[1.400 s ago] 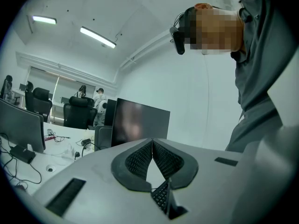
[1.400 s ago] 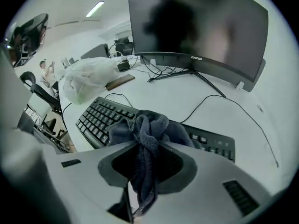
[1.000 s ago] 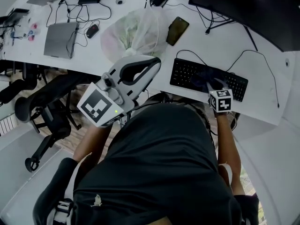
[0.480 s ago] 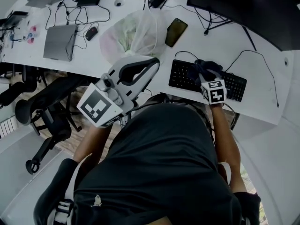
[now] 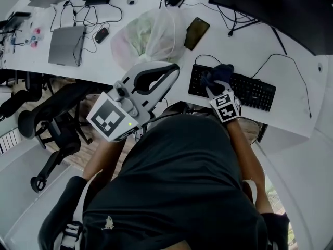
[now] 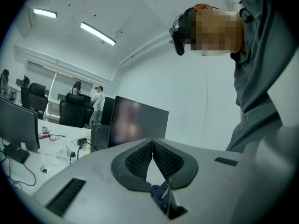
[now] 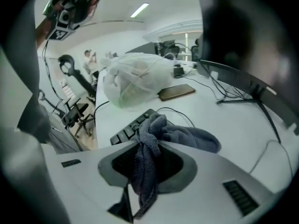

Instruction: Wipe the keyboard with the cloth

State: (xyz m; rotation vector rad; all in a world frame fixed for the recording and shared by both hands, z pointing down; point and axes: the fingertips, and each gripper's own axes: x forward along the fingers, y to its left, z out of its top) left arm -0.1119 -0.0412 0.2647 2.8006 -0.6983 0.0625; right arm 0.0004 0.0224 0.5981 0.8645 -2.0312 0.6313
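Note:
A black keyboard (image 5: 247, 90) lies on the white desk (image 5: 291, 105) in the head view. My right gripper (image 5: 214, 83) points down at the keyboard's left part, shut on a dark blue-grey cloth (image 5: 218, 73) that rests on the keys. In the right gripper view the cloth (image 7: 161, 132) is bunched between the jaws and spreads over the keyboard (image 7: 130, 129). My left gripper (image 5: 173, 68) hangs off the desk's near edge, left of the keyboard, held about level. Its jaws meet at the tips (image 6: 152, 142) with nothing between them.
A white plastic bag (image 5: 148, 35) and a dark phone (image 5: 196, 33) lie behind the keyboard's left end. A grey laptop (image 5: 66, 43), a mouse (image 5: 102, 34) and cables sit at the far left. A monitor (image 5: 281, 4) stands at the back right. An office chair (image 5: 52, 116) is at lower left.
My right gripper has slid the cloth leftward along the keyboard, from its middle to its left end, and has rolled a little. The left gripper has stayed still.

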